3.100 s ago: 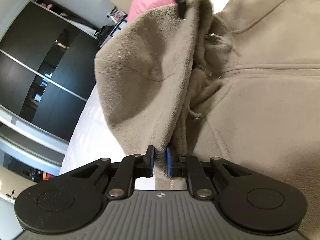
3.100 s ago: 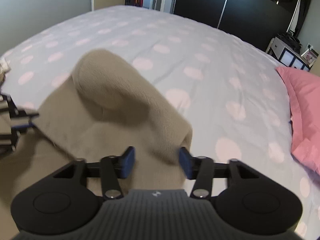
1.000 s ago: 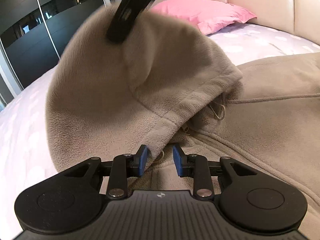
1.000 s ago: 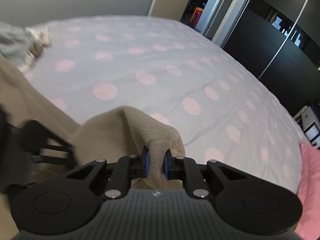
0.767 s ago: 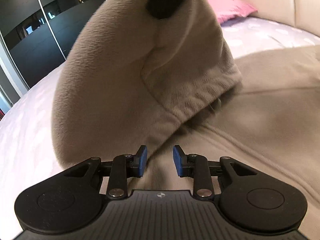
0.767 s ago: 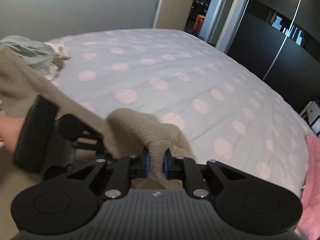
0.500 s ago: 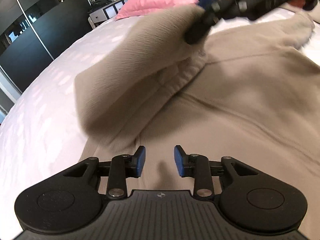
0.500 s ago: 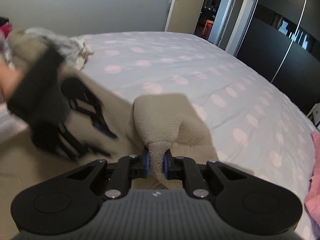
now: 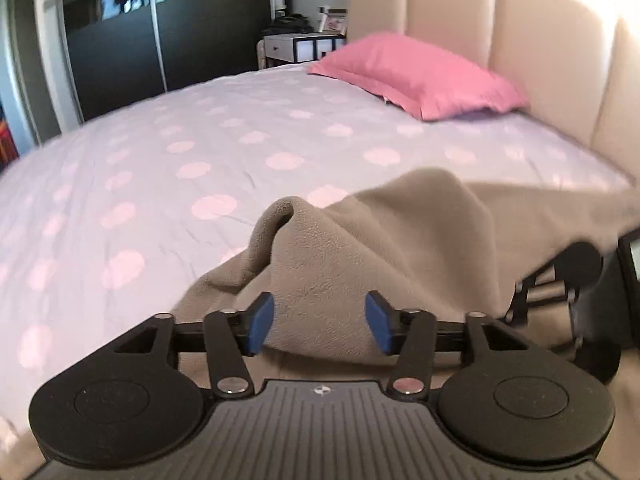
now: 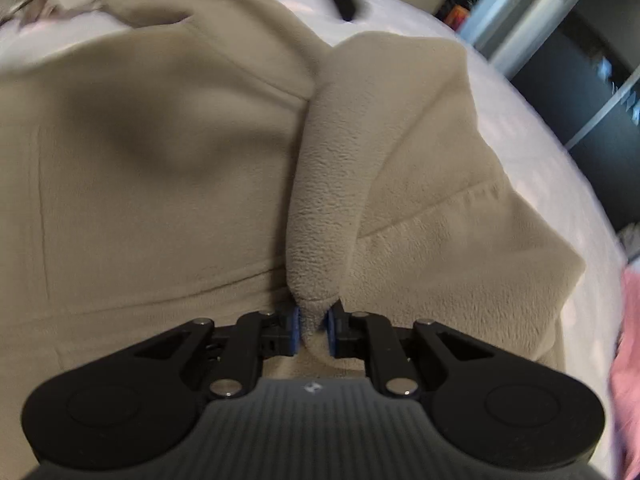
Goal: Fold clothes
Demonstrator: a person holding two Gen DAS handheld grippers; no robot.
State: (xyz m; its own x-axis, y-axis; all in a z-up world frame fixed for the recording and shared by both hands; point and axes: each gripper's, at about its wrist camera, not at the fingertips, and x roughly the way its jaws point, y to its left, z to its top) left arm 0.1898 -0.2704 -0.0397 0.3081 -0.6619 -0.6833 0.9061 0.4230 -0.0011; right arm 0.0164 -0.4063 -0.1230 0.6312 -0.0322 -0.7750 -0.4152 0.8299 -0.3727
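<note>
Left gripper (image 9: 316, 322) opening, jaws apart; fleece (image 9: 360, 248) sits between the pads, unpinched, heaped on the bed (image 9: 180, 152). Right gripper (image 10: 312, 330) clamped on the hood edge (image 10: 316, 300) over the fleece body. Risk: thin pinch slips out, hood flops back, fold undone.

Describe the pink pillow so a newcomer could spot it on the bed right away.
Start at the padded cream headboard at the far end of the polka-dot bedsheet. The pink pillow lies just before it. It is plain bright pink, unlike the pale dotted sheet and the beige fleece hoodie.
</note>
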